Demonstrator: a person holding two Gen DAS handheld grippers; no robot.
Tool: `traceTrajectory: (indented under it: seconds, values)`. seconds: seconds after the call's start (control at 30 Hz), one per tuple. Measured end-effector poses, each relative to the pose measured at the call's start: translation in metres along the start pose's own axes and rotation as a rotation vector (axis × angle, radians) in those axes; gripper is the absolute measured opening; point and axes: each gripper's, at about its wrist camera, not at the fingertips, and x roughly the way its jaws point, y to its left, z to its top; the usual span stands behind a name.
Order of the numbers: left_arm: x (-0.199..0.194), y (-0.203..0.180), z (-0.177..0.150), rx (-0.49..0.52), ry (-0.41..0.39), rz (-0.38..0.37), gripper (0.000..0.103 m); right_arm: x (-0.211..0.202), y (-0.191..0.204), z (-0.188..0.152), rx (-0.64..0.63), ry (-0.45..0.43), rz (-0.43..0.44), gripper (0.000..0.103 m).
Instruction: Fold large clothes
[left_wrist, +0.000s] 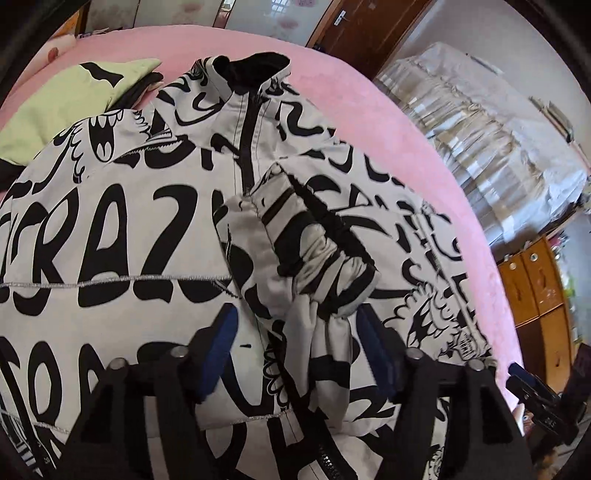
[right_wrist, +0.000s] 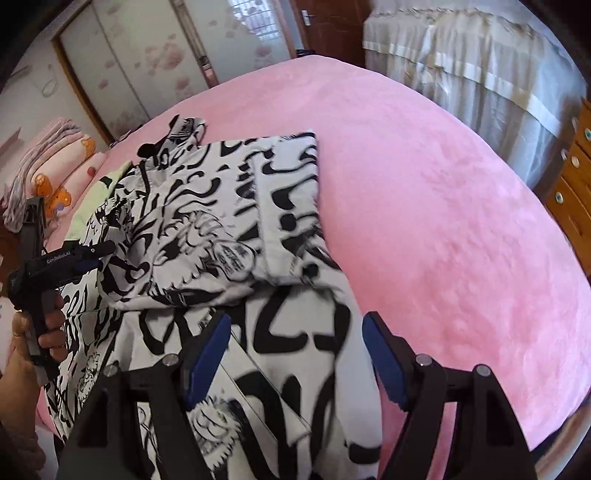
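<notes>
A white jacket (left_wrist: 122, 236) printed with black lettering lies front-up on the pink bed (left_wrist: 369, 110), its black collar (left_wrist: 258, 66) at the far end. One sleeve (left_wrist: 306, 240) is folded across the chest beside the zipper. My left gripper (left_wrist: 299, 332) hovers open just over that sleeve's cuff, pads clear of the cloth. The right wrist view shows the jacket (right_wrist: 229, 229) with its other side folded in. My right gripper (right_wrist: 295, 350) stands open above the near edge of the cloth. A hand holds the left gripper (right_wrist: 70, 258) at the left.
A pale green garment (left_wrist: 74, 103) lies beyond the jacket at the far left. Folded pink bedding (right_wrist: 55, 166) sits past the bed's corner. A wooden cabinet (right_wrist: 576, 192) and cloth-covered furniture (left_wrist: 480, 129) stand along the right. Bare pink bed (right_wrist: 443, 221) spreads right of the jacket.
</notes>
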Motion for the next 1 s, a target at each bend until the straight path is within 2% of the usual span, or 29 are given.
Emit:
traceTrajectory:
  seconds: [0.1, 0.17, 0.23, 0.3, 0.4, 0.43, 0.6, 0.67, 0.77, 0.87, 0.93, 1.0]
  values:
    - [-0.008, 0.008, 0.01, -0.021, -0.007, -0.101, 0.07, 0.012, 0.012, 0.029, -0.059, 0.001, -0.015, 0.074]
    - [-0.02, 0.016, 0.016, -0.048, -0.028, -0.147, 0.081, 0.025, 0.017, 0.049, -0.092, 0.006, -0.028, 0.074]
    - [-0.031, 0.023, 0.023, -0.074, -0.05, -0.14, 0.085, 0.038, 0.02, 0.065, -0.108, 0.015, -0.031, 0.074]
    - [-0.031, 0.023, 0.038, -0.095, -0.035, -0.12, 0.086, 0.061, 0.02, 0.09, -0.109, 0.036, -0.043, 0.074]
    - [-0.017, 0.015, 0.065, -0.109, 0.024, -0.011, 0.086, 0.092, 0.017, 0.12, -0.076, 0.067, -0.062, 0.074]
    - [-0.008, 0.007, 0.078, -0.101, 0.06, 0.055, 0.086, 0.099, 0.017, 0.127, -0.066, 0.075, -0.063, 0.074]
    - [0.028, -0.037, 0.104, 0.033, 0.159, 0.249, 0.086, 0.129, 0.011, 0.155, -0.028, 0.103, -0.085, 0.074]
    - [0.041, -0.048, 0.104, 0.062, 0.207, 0.298, 0.086, 0.138, 0.009, 0.16, -0.034, 0.117, -0.107, 0.074]
    - [0.07, -0.06, 0.097, 0.134, 0.297, 0.423, 0.086, 0.149, 0.003, 0.166, -0.044, 0.139, -0.138, 0.074]
    - [0.088, -0.056, 0.082, 0.195, 0.34, 0.553, 0.086, 0.156, -0.004, 0.17, -0.025, 0.16, -0.128, 0.074]
    - [0.086, -0.046, 0.073, 0.214, 0.341, 0.581, 0.086, 0.159, -0.008, 0.172, -0.011, 0.169, -0.116, 0.074]
    - [0.076, -0.026, 0.067, 0.186, 0.325, 0.581, 0.086, 0.161, -0.013, 0.176, 0.003, 0.175, -0.093, 0.074]
